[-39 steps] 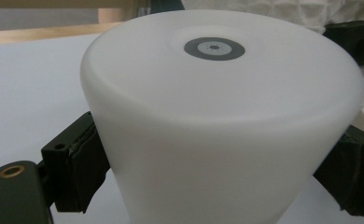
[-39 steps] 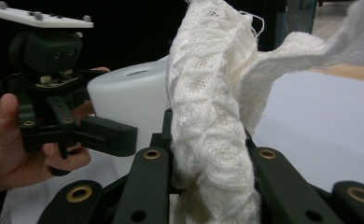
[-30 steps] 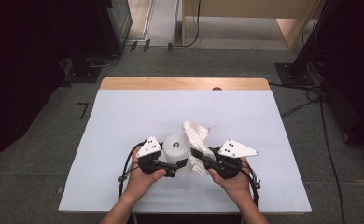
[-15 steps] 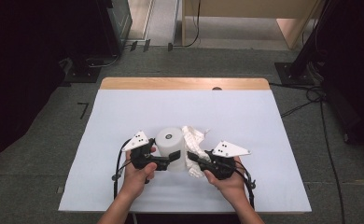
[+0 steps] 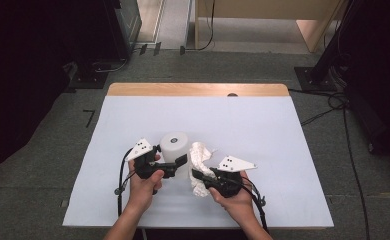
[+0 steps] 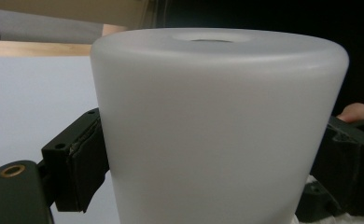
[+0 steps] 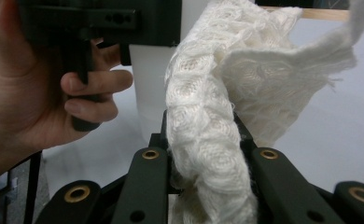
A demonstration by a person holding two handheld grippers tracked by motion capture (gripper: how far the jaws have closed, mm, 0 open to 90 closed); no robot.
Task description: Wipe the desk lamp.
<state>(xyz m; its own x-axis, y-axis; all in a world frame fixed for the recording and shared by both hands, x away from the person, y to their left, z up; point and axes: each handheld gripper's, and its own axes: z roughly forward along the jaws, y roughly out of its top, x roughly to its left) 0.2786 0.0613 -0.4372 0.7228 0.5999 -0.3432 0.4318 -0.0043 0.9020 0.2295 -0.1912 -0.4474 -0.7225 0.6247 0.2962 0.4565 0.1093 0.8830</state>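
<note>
While the left tool [image 5: 175,161] clamps the frosted white cup [image 5: 176,148] between its jaws, the cup stands upside down on the tabletop [image 5: 263,130], near the front edge and a little left of centre; the left gripper view shows both black pads [image 6: 84,161] pressed against the cup's sides; the right tool [image 5: 203,176] grips a white knitted cloth [image 5: 201,159], bunched between its jaws; the cloth sits just beside the cup, on its right.

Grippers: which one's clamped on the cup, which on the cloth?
The left gripper grips the frosted white cup by its sides. The right gripper pinches the white knitted cloth beside it.
</note>
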